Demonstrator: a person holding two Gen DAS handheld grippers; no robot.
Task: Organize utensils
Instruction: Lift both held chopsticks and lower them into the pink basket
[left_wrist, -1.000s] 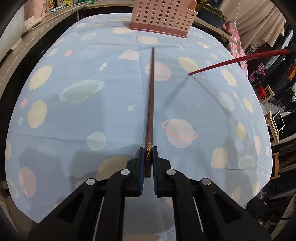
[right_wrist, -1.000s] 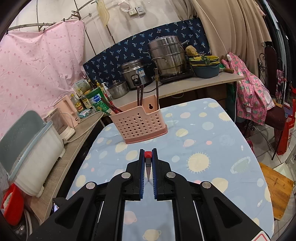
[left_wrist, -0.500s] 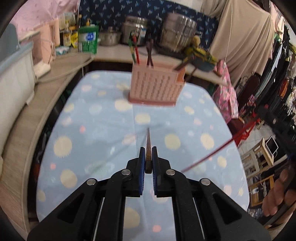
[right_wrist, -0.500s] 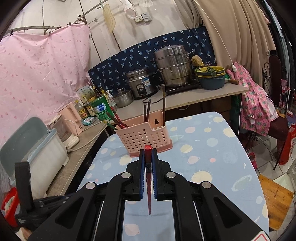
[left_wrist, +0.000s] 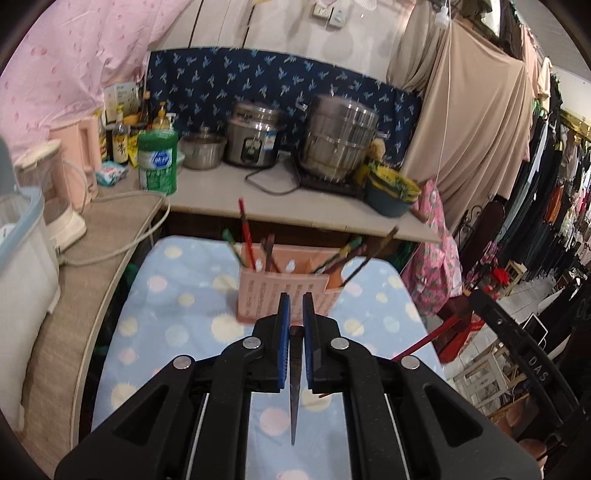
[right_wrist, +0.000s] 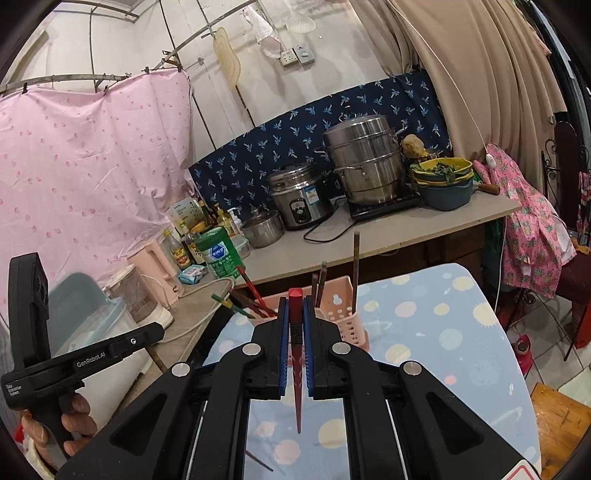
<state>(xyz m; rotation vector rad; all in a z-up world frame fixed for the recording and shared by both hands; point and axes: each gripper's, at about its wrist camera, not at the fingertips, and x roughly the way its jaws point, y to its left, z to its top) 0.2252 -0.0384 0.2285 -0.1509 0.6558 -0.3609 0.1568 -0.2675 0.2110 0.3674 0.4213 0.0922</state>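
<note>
The left claw (left_wrist: 294, 314) is of black plastic with blue ribbed pads, and it pinches a dark brown chopstick (left_wrist: 294, 387). This stick is thin and tapered; it hangs with its point down toward the tabletop (left_wrist: 177, 332), which wears a light blue cloth printed with pale round planets and suns. The upper end of the stick is hidden between the pads.

The right claw (right_wrist: 295, 321) is made the same way and is pressed onto a red chopstick (right_wrist: 296, 376). Its flat, squared red top stands just above the fingertips, and its narrow point goes down below them. In the left wrist view this red stick shows as a slanted line at the right, and part of it is covered by the left claw's arm.

Beyond both claws stands the pink utensil holder (left_wrist: 280, 291), a plastic box with many small holes in its walls, standing on the cloth at the far end of the tabletop. Several chopsticks lean out of it, red, green and brown ones. The left view is blurred there, so I cannot tell how many or which compartment each one is in.

Behind it a grey counter carries a shiny steel steamer pot (right_wrist: 365, 162) and a rice cooker (right_wrist: 299, 199). In the right view, the person's left hand (right_wrist: 70, 424) is cut off by the picture edge.
</note>
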